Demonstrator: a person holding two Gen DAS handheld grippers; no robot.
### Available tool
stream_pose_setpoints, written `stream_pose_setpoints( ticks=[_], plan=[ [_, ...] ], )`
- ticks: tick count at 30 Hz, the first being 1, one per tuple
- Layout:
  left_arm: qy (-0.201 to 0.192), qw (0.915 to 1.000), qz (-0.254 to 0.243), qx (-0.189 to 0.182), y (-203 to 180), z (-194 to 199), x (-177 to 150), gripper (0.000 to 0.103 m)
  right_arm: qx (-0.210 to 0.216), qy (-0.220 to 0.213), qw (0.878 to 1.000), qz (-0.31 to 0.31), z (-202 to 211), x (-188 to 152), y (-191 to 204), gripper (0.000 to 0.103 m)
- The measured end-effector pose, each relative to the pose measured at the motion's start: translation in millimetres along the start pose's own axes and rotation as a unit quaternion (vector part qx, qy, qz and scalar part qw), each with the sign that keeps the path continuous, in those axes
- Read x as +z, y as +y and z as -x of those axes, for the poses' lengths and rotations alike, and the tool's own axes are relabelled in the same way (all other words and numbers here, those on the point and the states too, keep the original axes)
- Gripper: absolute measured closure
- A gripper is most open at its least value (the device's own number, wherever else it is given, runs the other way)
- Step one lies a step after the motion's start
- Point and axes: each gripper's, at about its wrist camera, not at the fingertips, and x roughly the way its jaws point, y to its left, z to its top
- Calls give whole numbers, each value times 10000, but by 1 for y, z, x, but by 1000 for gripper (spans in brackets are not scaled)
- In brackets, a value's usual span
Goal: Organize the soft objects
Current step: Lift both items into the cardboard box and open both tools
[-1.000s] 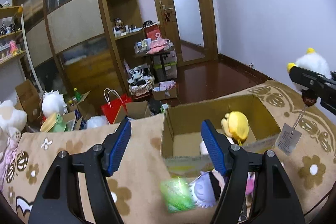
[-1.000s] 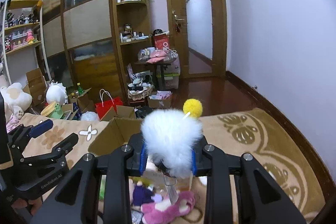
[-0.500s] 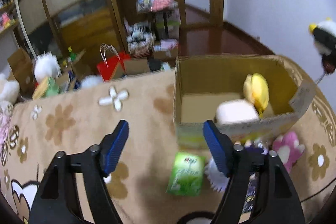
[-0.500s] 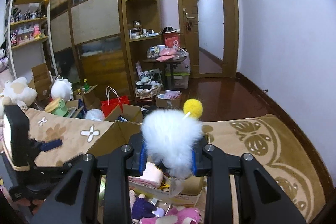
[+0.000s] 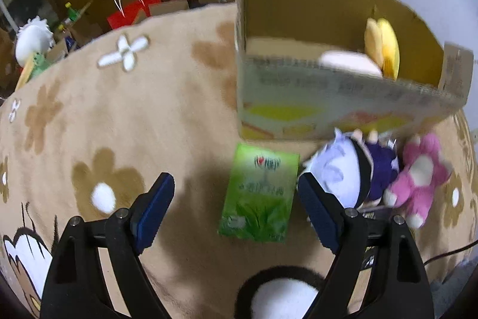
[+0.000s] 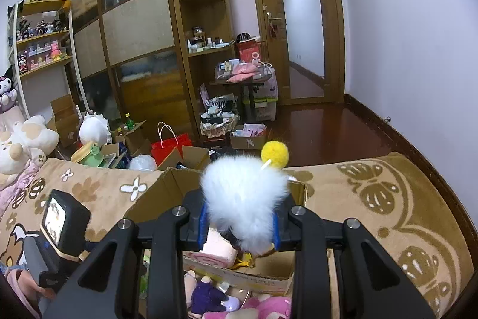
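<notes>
My right gripper is shut on a white fluffy plush with a yellow pompom, held above the open cardboard box. In the left wrist view the box holds a yellow plush and a pale pink soft item. My left gripper is open and empty, low over a green tissue pack lying before the box. A white-haired doll in purple and a pink plush lie to its right.
The brown flower-patterned blanket covers the surface. Beyond its edge the floor holds a red bag, boxes and plush toys. The left gripper's body and screen show at the left of the right wrist view.
My left gripper has dropped and tilted down toward the green tissue pack, which is now between its open fingers. My right gripper has held the white plush over the box with little movement.
</notes>
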Motion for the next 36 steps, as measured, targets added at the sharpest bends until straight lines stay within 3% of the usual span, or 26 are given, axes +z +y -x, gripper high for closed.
stream_pose_setpoints(
  ticks=[8,10,12,18,25,31,36],
  plan=[
    [550,9984,-104,-82,-7,-27,-9,22,23,104,9999,35,-4,-5,5,70],
    [611,9980,-65,-156,-7,-30,-9,44,6,98,9999,54,-5,-6,5,70],
    [579,9981,-54,-210,-7,-29,-11,49,23,72,10000,30,-5,-6,5,70],
    [-149,9998,-53,79,-9,0,-20,49,65,-117,9999,-36,-1,-3,2,70],
    [-1305,9910,19,281,-6,60,-18,49,207,-182,9995,-156,-3,0,-4,70],
    [-1937,9804,-40,358,-3,95,-3,49,219,192,9994,-210,-25,-10,-6,69],
    [-2090,9778,-10,135,-1,97,24,49,203,636,9972,-324,-48,-25,-12,66]
  ],
)
